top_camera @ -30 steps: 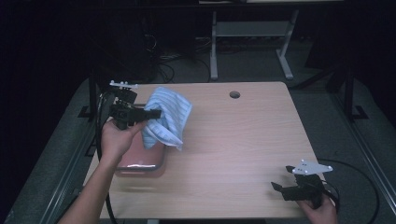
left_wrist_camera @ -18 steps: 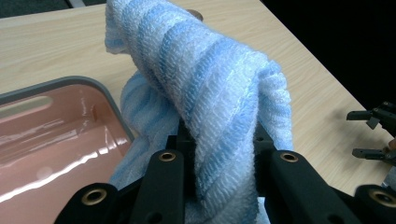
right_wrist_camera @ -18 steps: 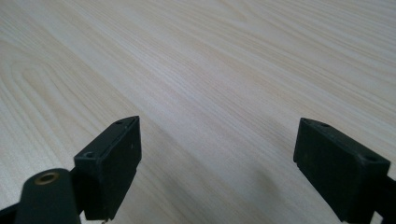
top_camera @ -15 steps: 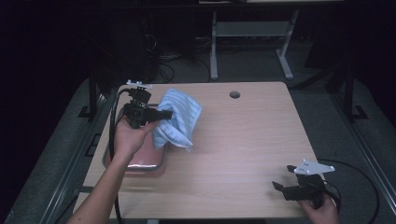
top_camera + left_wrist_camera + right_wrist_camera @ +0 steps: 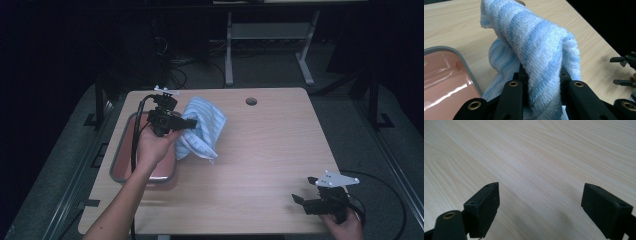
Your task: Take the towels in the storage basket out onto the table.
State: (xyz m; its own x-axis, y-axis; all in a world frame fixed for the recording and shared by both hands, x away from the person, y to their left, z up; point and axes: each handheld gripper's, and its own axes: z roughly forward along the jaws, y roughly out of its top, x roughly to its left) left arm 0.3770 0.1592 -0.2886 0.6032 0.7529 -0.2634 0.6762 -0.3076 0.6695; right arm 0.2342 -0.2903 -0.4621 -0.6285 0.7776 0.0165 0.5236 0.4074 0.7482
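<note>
Left hand-held gripper [image 5: 192, 123] clamped on a blue-striped towel [image 5: 202, 131], bunched and hanging above the table [image 5: 270, 150] at about 10 o'clock from the table's middle, its lower folds touching the wood just beside a pink tray [image 5: 120, 155]. Tray along the table's 9 o'clock edge, grey rim close to that edge. Right hand-held gripper [image 5: 300, 201] at 5 o'clock, jaws wide apart over bare wood, near the table's near edge. Broad open wood between towel and right hand-held gripper. Small round hole [image 5: 251, 101] near the far edge at 12 o'clock.
</note>
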